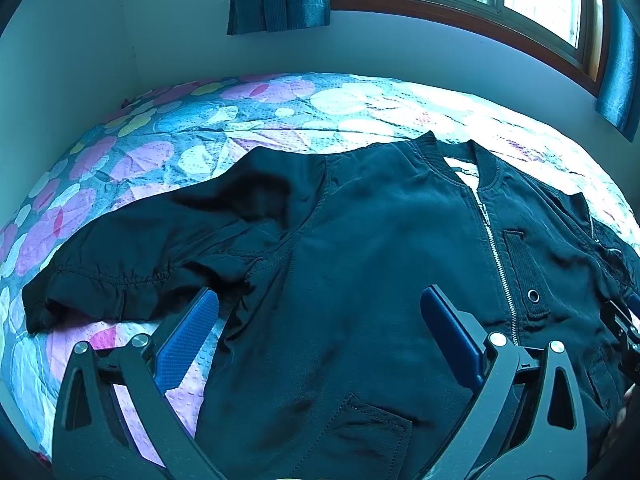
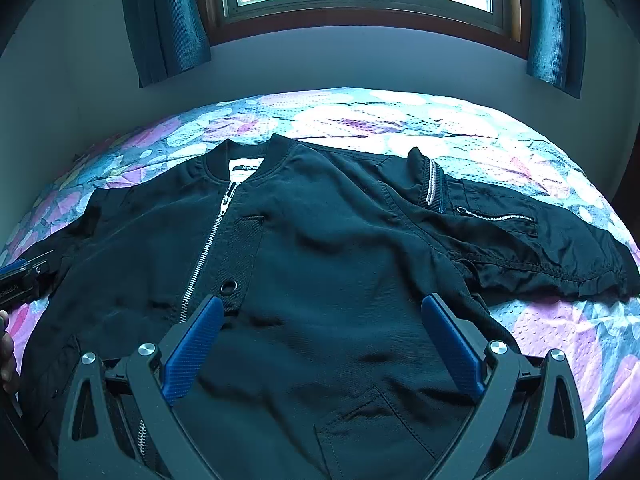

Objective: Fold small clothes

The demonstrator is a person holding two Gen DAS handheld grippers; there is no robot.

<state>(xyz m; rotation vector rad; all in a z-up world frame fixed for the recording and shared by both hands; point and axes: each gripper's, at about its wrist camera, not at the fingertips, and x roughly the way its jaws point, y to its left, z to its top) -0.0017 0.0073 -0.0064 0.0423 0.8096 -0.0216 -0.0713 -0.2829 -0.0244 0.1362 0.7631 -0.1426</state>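
Above the jacket (image 1: 360,240) on the bed (image 1: 200,128), both hand-held grippers (image 1: 320,312) (image 2: 320,320) hang wide, empty; pinch each sleeve cuff cleanly.

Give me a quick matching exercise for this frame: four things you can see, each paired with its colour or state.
Things:
1. jacket
2. front zipper
3. bedspread
4. curtains

Descriptions:
A. zipped shut, silver teeth
B. teal, hanging beside the window
C. black, spread flat with sleeves out
D. pink and white floral pattern

Pairs: 1-C, 2-A, 3-D, 4-B
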